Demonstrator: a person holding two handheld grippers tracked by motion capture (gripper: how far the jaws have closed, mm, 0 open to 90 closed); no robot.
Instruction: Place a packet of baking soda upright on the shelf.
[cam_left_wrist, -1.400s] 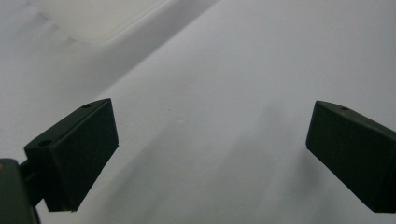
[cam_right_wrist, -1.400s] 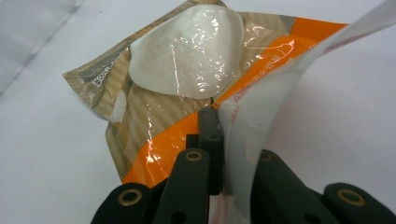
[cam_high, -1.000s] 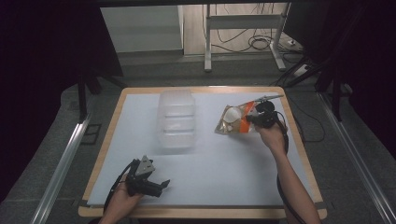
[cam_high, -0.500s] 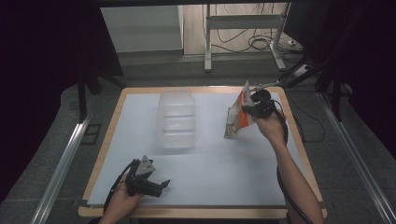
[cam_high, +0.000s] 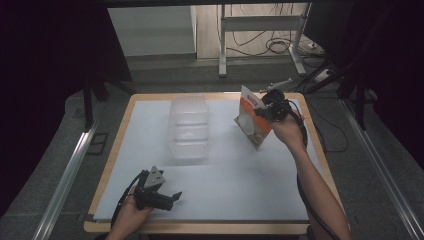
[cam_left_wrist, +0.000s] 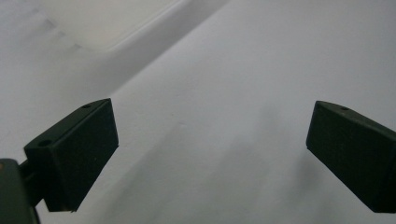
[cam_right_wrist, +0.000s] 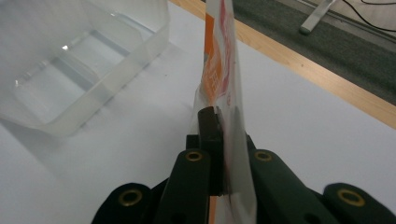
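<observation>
A wooden-edged table (cam_high: 125, 120) covered by a white sheet (cam_high: 225, 180) is seen from the high view. A clear plastic container (cam_high: 189, 127) with compartments stands on the sheet toward the far side, left of centre. To its right, an orange-and-white packet (cam_high: 252, 122) is held clear of the sheet, tilted with its lower corner hanging down. It is pinched edge-on by the right gripper (cam_high: 267, 109), whose jaws are pressed together on it; in the right gripper view the packet (cam_right_wrist: 222, 84) is seen rising upright between the black jaws, with the container (cam_right_wrist: 79, 60) beyond on the left. The right forearm is stretched forward, the hand raised. The left gripper (cam_high: 167, 197) is rested low near the front edge, pointing right, its jaws spread wide with nothing between them.
</observation>
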